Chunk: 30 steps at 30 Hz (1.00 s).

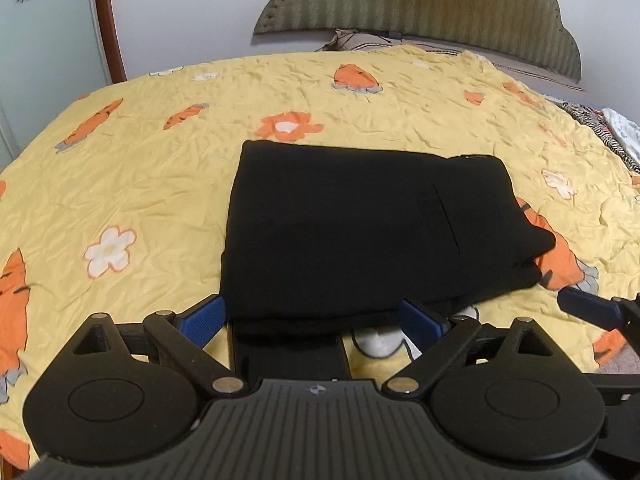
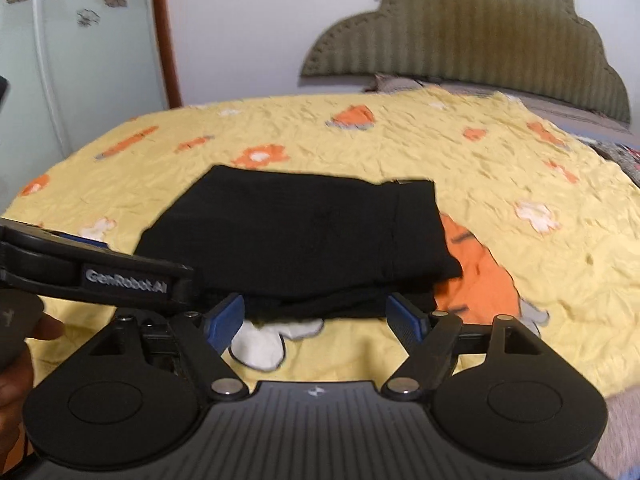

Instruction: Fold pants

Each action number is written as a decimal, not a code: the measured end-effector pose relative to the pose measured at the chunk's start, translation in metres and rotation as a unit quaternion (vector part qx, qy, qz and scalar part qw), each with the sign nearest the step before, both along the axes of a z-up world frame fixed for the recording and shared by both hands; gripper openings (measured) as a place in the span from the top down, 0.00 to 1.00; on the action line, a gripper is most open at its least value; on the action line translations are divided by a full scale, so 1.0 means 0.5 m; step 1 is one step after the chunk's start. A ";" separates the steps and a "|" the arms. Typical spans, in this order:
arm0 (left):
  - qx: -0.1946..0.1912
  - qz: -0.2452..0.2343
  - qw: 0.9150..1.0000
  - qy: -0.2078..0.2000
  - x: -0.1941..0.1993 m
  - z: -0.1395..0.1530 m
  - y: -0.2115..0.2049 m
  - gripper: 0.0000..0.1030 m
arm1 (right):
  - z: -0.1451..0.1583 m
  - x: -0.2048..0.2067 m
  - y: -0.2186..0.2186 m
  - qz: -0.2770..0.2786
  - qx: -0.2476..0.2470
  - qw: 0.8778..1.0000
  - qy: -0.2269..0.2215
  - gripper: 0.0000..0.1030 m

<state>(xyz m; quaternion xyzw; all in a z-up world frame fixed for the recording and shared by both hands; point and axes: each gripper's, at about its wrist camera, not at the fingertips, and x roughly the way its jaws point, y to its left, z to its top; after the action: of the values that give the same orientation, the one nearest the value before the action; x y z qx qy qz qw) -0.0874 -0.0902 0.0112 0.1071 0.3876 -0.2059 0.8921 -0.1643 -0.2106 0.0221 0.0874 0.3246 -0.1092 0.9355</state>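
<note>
Folded pants (image 1: 360, 228) lie flat mid-bed on the quilt (image 1: 160, 168). Headboard (image 1: 440, 4) sits behind them against the wall, pillow (image 1: 352, 40) just before it. Left hand-held gripper (image 1: 316, 316) is at the pants' near edge; right hand-held gripper (image 2: 316, 312) is beside it, to its right.

Soft, even indoor light fills both views, with no hard shadows and no glare. The left wrist view is sharp across the crinkled yellow bedspread with orange carrot print (image 1: 360, 92). The right wrist view is smeared by motion blur, worst along the upper right of the frame. The folded black fabric pants (image 1: 360, 232) read as a near-featureless dark mass. Fisheye distortion bows the bed's edges, and the upper corners vignette to black.
</note>
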 end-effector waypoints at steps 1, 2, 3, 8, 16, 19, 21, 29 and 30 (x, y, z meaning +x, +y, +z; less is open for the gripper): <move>0.001 -0.001 1.000 0.006 -0.003 0.000 0.002 0.07 | -0.002 -0.003 0.003 -0.005 0.000 1.000 0.007 0.22; 0.000 0.000 1.000 0.009 -0.005 0.001 0.004 0.07 | -0.003 -0.004 0.004 -0.009 0.002 1.000 0.011 0.22; 0.000 0.002 1.000 0.012 -0.009 0.000 0.006 0.06 | -0.005 -0.006 0.005 -0.013 0.003 1.000 0.016 0.22; -0.003 0.015 1.000 0.007 -0.025 0.004 0.021 0.04 | 0.002 -0.020 0.020 -0.014 -0.012 1.000 0.015 0.22; -0.008 0.020 1.000 0.003 -0.041 0.008 0.042 0.03 | 0.007 -0.026 0.037 -0.018 -0.017 1.000 0.015 0.22; -0.004 0.025 1.000 -0.001 -0.046 0.007 0.049 0.03 | 0.005 -0.023 0.047 -0.018 -0.024 0.999 0.022 0.22; -0.002 0.027 1.000 -0.003 -0.048 0.007 0.054 0.03 | 0.002 -0.021 0.052 -0.021 -0.027 0.999 0.027 0.21; -0.011 0.042 0.999 -0.007 -0.051 0.010 0.074 0.03 | -0.003 -0.020 0.049 -0.038 -0.022 0.998 0.039 0.21; -0.011 0.043 0.999 -0.009 -0.052 0.011 0.075 0.03 | -0.002 -0.021 0.049 -0.039 -0.023 0.998 0.038 0.21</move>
<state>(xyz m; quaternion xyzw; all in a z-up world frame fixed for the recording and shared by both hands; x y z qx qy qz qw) -0.1134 -0.0529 0.0169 0.0827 0.3820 -0.1708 0.9045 -0.1748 -0.1861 0.0209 0.0743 0.3540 -0.1562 0.9191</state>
